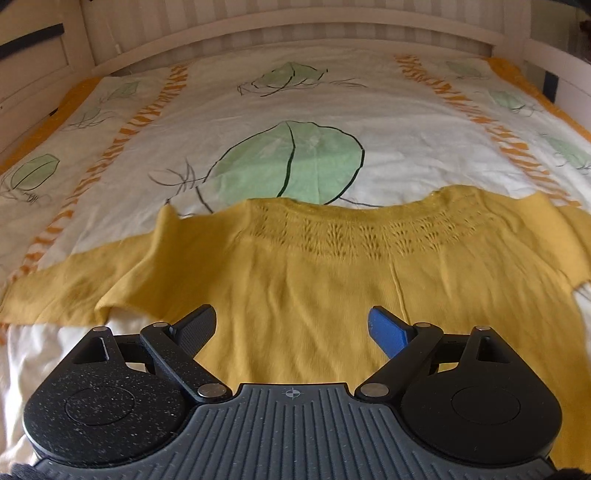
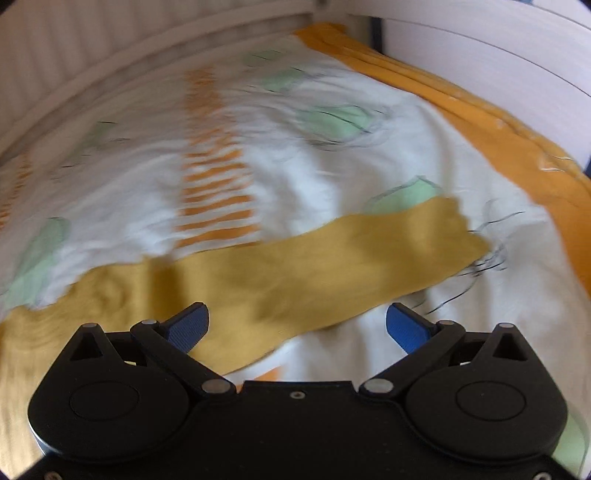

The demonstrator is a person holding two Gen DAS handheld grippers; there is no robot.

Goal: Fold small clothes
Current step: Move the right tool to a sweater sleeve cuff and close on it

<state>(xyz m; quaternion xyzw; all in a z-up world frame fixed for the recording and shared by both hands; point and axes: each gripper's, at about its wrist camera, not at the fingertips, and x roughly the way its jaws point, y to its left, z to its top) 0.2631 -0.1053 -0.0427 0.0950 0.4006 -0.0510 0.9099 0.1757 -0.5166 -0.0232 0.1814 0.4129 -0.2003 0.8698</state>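
You're working on a bed (image 1: 388,122) with a white cover printed with green leaves and orange stripes, a white slatted headboard (image 1: 295,33) at the far end and an orange sheet edge (image 2: 517,147) running along the side.

The yellow sweater (image 1: 295,288) is spread flat on the cover with its neckline on the far side. In your left view its body lies right under and ahead of your left gripper (image 1: 291,328), with one sleeve stretching off to the left and the other off the right edge of the picture. The lacy knit band below the neckline sits straight ahead, past the fingertips.

Your left gripper's jaws are spread wide with nothing between them, and I can't tell whether they touch the fabric underneath. One finger has a black pad (image 1: 197,328), the other a blue one (image 1: 388,332).

Your right gripper (image 2: 297,326) is spread wide too, both blue pads apart and holding nothing. That view is quite blurred, but you can see the right sleeve (image 2: 332,266) running from the lower left, passing under the left finger, and ending up ahead and to the right. The right finger sits over bare white cover.
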